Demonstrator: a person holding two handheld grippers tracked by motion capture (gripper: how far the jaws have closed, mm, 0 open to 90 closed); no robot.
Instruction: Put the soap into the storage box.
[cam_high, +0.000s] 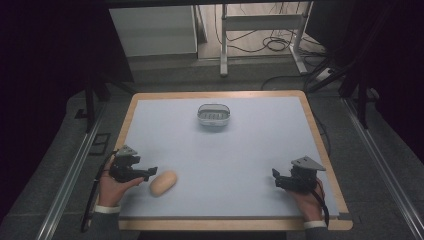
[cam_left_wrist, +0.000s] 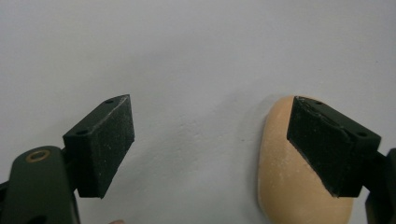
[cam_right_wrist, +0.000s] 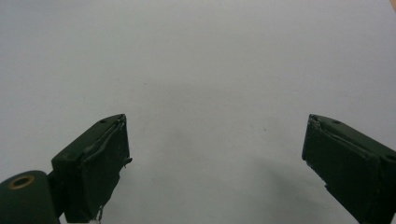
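The left hand-held gripper lies low near the front-left corner of the tabletop, and its 2 jaws stand apart with nothing between them. In the left gripper view, the gap between the jaws shows bare grey surface, and the tan, potato-like object sits off to the side, partly behind 1 of the jaws. I cannot tell if that jaw touches it. In the high view, the tips point toward this potato-like object, which lies just beside them, close to the front edge and left of the middle.

The right hand-held gripper rests near the front-right corner, well apart from the object. Its jaws are also wide apart and hold nothing; the right gripper view shows plain surface between them.

A small basket with a pale rim stands toward the far edge, about in the middle, and looks empty.

In my judgement, the step in hand is the approach to pick up the object with the left gripper, and the grasp is not yet made. The next move calls for shifting this gripper sideways so that the object comes between the 2 jaws, then closing on its narrower width. The rounded shape may roll or slip, so the jaws should close near its middle. The basket is probably the place to put it.
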